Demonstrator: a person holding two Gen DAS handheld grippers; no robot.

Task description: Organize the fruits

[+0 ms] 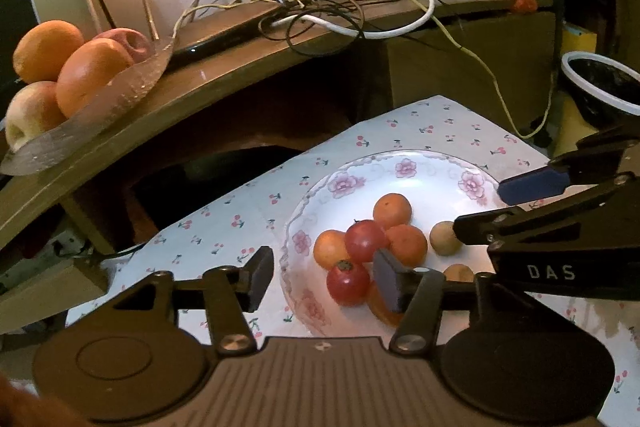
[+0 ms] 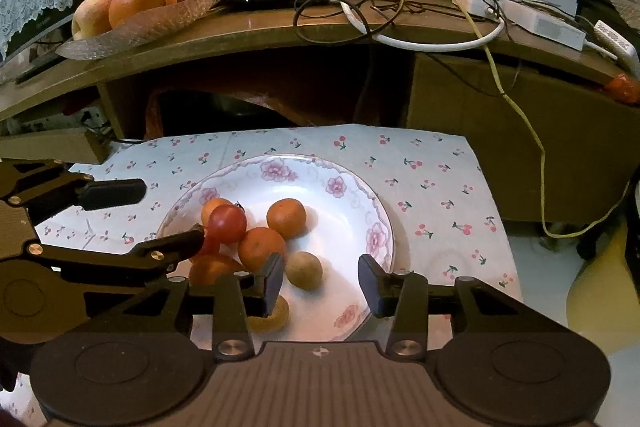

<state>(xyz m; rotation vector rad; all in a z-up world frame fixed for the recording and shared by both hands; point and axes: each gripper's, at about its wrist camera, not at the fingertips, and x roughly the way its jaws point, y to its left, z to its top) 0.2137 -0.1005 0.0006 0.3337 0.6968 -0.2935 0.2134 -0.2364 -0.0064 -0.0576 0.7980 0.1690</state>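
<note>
Over the flowered plate (image 2: 372, 203), both grippers hang low and reach inward from opposite sides. From the plate's left, the left gripper (image 1: 324, 279) points across, fingers spread and empty, its right finger (image 1: 390, 281) just before a red tomato (image 1: 348, 283). At the plate's near rim, the right gripper (image 2: 322, 281) also has spread fingers around nothing, a brown round fruit (image 2: 306, 270) between them. Small oranges (image 2: 286, 218) cluster at the plate's middle.
</note>
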